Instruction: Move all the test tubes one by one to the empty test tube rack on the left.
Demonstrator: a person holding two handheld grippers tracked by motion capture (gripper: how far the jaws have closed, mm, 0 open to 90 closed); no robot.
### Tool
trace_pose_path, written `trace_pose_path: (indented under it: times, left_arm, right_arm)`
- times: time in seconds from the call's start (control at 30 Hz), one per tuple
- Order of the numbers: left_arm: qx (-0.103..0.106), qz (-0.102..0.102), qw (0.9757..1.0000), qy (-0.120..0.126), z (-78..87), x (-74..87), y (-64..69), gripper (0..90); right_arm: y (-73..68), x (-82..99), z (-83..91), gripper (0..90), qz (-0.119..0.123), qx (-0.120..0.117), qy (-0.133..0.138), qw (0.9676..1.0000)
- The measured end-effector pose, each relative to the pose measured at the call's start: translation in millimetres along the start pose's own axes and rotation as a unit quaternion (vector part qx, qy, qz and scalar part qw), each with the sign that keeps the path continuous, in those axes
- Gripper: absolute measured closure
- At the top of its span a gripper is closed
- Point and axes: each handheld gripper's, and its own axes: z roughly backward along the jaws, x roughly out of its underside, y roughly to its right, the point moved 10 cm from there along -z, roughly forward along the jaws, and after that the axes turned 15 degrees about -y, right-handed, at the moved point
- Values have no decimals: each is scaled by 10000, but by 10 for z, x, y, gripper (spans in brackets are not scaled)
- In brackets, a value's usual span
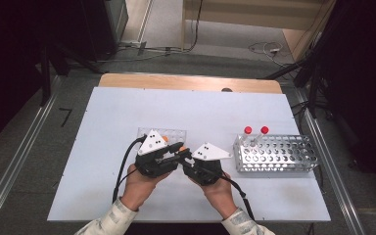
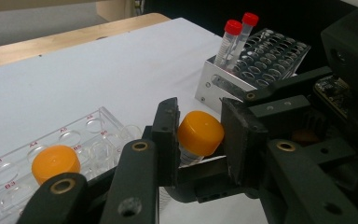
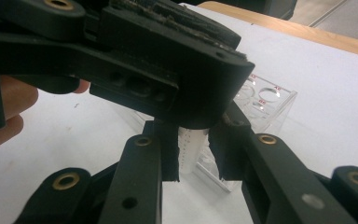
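- The clear plastic well rack with red labels (image 2: 51,144) lies flat on the white counter (image 1: 127,112) and serves as the landmark. A second orange-capped tube (image 2: 56,162) stands in one of its near wells.
- The left gripper (image 2: 199,137) hovers just in front of the rack. Its jaws sit either side of the round orange screw cap (image 2: 200,133) of a small clear plastic tube (image 3: 189,149). The left pad looks to be touching the cap, while the right pad appears to stand just off it, though I cannot be sure.
- That tube is held off the counter, just in front of the rack, between the two grippers.
- The right gripper (image 3: 191,154) meets the left one from the rack's right side. Its jaws are clamped on the tube's ribbed translucent body below the cap.
- I judge the tube light, stiff and smooth-walled, so it could slip or twist under a loose grip. The ridged cap looks the surest hold for unscrewing, and the body just under the cap the best place to brace.
- Well to the right of the rack stands a perforated metal rack (image 1: 276,154) carrying two red-capped tubes (image 1: 255,134).
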Motion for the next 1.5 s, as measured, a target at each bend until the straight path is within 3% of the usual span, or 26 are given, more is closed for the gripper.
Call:
trace_pose_path:
  times: [0.2,0.37,0.5,0.87,1.07,1.27,1.5]
  left_arm:
    - [29,43,10000,27,20,-5,-18,694]
    - [80,159,9998,134,102,-39,-71,695]
    - [106,281,9993,237,215,-80,-133,695]
    - [-43,554,9968,577,519,-172,-345,695]
    - [-202,727,9947,704,605,-168,-501,695]
    - [-419,945,9905,910,582,-142,-636,695]
    - [-481,1077,9889,899,451,-62,-733,694]
  right_arm:
    - [-10,-1,5,701,10,-30,-4,10000]
    - [-43,7,30,488,8,-247,-42,9997]
    - [-57,31,84,414,72,-324,-63,9994]
    - [83,197,250,398,6,-254,-76,9996]
    - [196,256,318,398,-50,-144,-62,9999]
    - [263,295,331,398,-123,-72,-75,9999]
    - [269,296,315,398,-128,-48,-82,9999]
